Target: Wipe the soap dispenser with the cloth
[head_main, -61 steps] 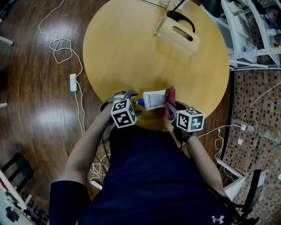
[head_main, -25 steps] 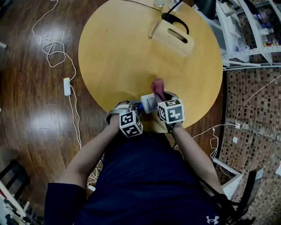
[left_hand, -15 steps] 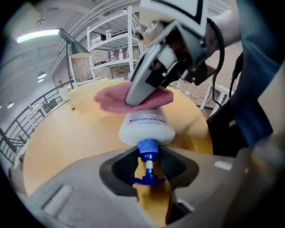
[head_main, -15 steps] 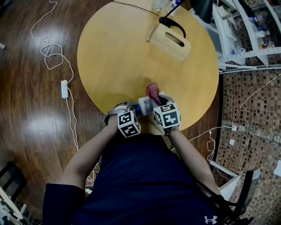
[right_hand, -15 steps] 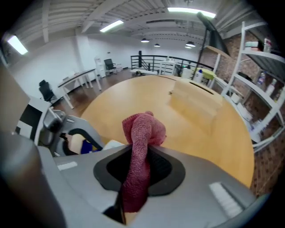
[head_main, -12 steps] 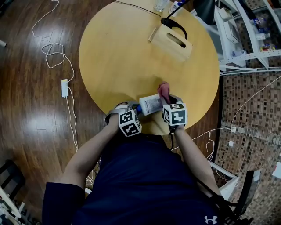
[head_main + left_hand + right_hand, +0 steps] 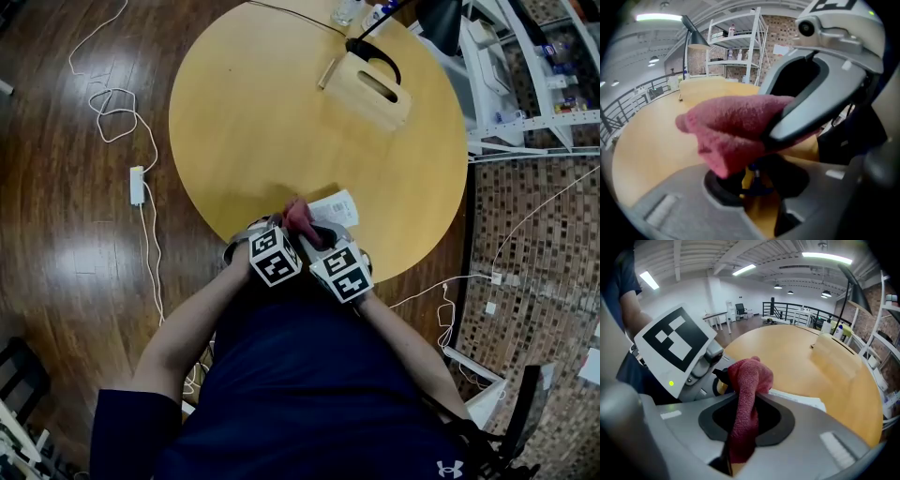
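Head view – the soap dispenser (image 7: 334, 208) is on its side at the counter's (image 7: 272, 112) near edge. Left gripper (image 7: 754, 185) is clenched on its blue pump; right gripper (image 7: 743, 420) grasps the red cloth (image 7: 749, 378) – bunched over that pump.

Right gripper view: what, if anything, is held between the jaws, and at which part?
The right gripper holds the red cloth, clamped near its lower end; the bunched upper end sticks out free past the jaws.

Navy shirt (image 7: 319, 394); grey left claw (image 7: 754, 183) and right claw (image 7: 740, 420) carry marker cubes (image 7: 274, 258).
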Motion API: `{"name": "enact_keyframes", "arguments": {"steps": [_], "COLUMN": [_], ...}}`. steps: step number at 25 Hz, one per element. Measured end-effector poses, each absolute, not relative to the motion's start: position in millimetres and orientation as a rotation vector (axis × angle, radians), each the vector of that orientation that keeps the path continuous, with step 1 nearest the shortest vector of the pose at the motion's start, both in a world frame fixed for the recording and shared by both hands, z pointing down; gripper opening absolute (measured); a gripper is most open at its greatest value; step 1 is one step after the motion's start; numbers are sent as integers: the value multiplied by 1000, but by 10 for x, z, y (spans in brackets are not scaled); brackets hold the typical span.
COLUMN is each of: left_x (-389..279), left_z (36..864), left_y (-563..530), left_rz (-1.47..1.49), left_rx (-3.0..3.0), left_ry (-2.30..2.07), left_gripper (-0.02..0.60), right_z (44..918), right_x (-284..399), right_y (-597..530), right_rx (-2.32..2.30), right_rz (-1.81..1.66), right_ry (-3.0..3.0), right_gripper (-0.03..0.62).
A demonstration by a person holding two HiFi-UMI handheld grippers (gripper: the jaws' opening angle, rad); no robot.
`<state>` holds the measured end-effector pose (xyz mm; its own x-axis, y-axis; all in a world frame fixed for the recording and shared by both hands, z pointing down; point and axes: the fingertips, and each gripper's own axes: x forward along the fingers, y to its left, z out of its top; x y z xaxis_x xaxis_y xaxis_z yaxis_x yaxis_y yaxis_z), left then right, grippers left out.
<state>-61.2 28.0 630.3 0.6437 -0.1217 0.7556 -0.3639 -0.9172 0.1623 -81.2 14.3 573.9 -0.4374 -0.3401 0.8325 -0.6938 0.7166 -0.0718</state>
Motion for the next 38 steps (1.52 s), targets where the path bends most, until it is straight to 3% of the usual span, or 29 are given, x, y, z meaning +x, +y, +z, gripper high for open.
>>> {"name": "enact_keyframes", "arguments": {"steps": [9,19,27,30,38], "left_x": [-597,-635,-614,-630,-617], "left_z": [6296,6300,6289,6298,6290], "left_y": [276,274,265,276,256], "left_rz": [1141,1115,1080,1077,1060], "left_rx": [2561,2535,2515,2502,2456], "left_ry": [-399,-401,-400,-400,-390], "left_gripper": [146,146,146,146,146], "right_z": [5816,5766,5834,5869,5848], "right_x": [558,-662,495,613,-550], "right_y": [-346,260,-152,-84,480], "right_rx": [1211,806,1210,1225,769], "right_rz": [633,528,757,718,539], "right_ry": [-1818,-2081,-1874,-1789,-1982], "right_gripper": [77,77,77,77,77]}}
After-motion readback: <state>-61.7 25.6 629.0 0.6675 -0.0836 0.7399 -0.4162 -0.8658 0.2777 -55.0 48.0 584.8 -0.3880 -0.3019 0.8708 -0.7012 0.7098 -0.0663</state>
